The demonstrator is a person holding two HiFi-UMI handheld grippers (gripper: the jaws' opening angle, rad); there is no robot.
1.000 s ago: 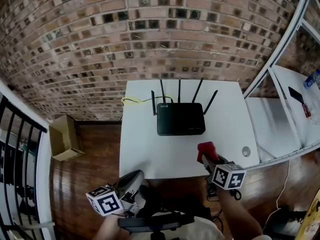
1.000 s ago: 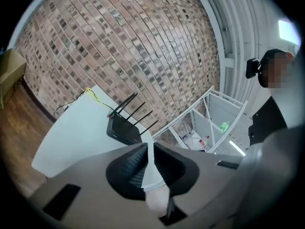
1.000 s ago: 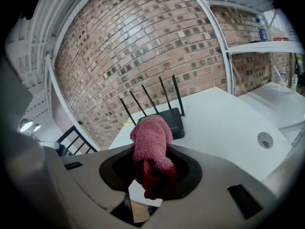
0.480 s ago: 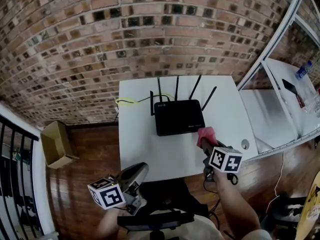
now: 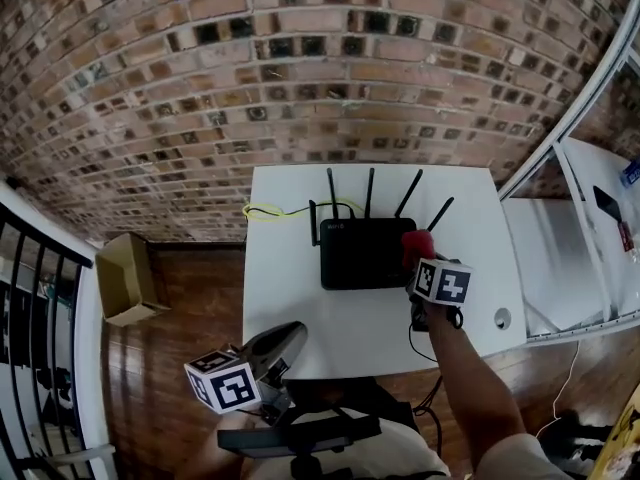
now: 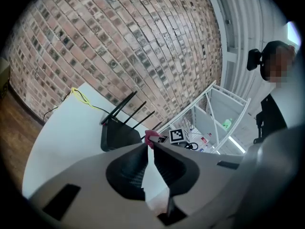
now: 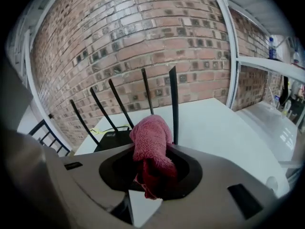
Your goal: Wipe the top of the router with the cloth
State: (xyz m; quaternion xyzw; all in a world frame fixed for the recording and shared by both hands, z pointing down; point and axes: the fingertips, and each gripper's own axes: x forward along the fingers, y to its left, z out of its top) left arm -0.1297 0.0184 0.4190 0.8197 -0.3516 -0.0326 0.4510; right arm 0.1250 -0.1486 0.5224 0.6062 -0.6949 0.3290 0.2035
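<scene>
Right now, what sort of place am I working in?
Probably a home office or small workshop corner: a brick wall, a wooden floor, a white table holding a router, and white metal shelving to the right.

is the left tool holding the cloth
No, the red cloth is clamped in the right tool, while the left tool is shut on nothing.

White table [image 5: 300,308]: black router [image 5: 360,253], yellow cable [image 5: 270,210] on top.
</scene>
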